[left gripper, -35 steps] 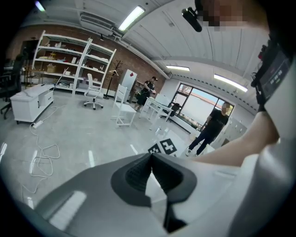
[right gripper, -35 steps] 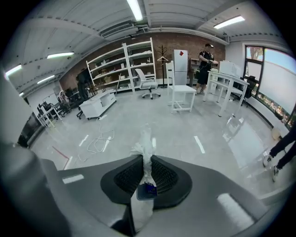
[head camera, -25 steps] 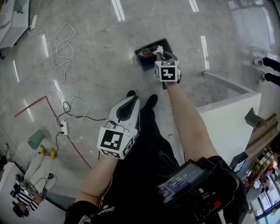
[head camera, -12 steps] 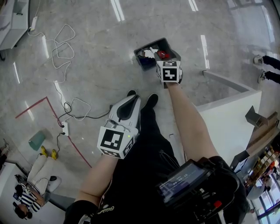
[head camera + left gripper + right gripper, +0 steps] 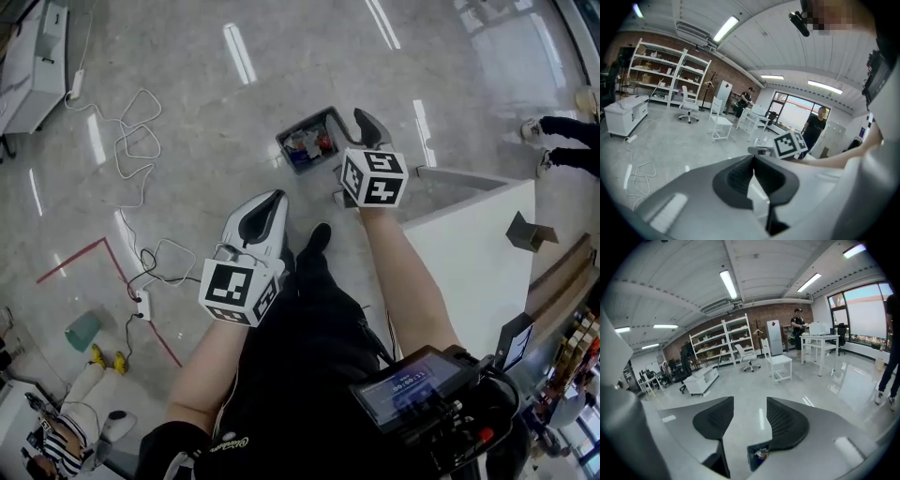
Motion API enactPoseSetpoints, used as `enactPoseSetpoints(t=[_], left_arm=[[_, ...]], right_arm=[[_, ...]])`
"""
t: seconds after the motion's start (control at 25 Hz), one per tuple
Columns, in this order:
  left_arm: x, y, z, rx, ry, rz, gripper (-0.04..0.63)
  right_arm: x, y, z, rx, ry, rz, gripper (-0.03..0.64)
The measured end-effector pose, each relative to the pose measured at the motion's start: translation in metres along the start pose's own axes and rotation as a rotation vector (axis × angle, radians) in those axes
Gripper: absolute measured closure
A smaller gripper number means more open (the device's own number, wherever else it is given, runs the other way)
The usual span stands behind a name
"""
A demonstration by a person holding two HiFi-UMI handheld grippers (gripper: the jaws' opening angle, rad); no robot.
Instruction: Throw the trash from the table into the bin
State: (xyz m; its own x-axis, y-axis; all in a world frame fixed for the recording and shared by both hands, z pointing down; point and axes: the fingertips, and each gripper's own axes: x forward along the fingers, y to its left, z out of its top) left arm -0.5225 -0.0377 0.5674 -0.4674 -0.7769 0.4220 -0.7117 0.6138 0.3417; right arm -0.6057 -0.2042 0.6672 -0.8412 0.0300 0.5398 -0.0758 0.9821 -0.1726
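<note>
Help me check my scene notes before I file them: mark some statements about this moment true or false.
The bin stands on the floor. True.
The bin is empty. False: trash lies inside it.
The right gripper holds trash. False: its fingers, having just closed a little, stand apart with nothing between them.
The left gripper's fingers are together. True.

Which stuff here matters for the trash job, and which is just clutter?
Job: bin, trash inside it, white table.
Lying about: floor cables, power strip, teal tub.
</note>
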Motion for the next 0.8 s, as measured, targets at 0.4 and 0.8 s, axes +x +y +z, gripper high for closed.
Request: enactPoseSetpoints(t=[0.4,0.8], left_arm=[[-0.037,-0.066,0.111,0.145,-0.211,-0.051,0.586],[-0.068,-0.111,0.174,0.241,-0.369,-0.060,0.586]], right_arm=[[-0.190,0.033,0.132,0.027,-0.317,0.016,0.538],[-0.280,0.038,0.171,-0.037,-0.459,0.006,0.563]])
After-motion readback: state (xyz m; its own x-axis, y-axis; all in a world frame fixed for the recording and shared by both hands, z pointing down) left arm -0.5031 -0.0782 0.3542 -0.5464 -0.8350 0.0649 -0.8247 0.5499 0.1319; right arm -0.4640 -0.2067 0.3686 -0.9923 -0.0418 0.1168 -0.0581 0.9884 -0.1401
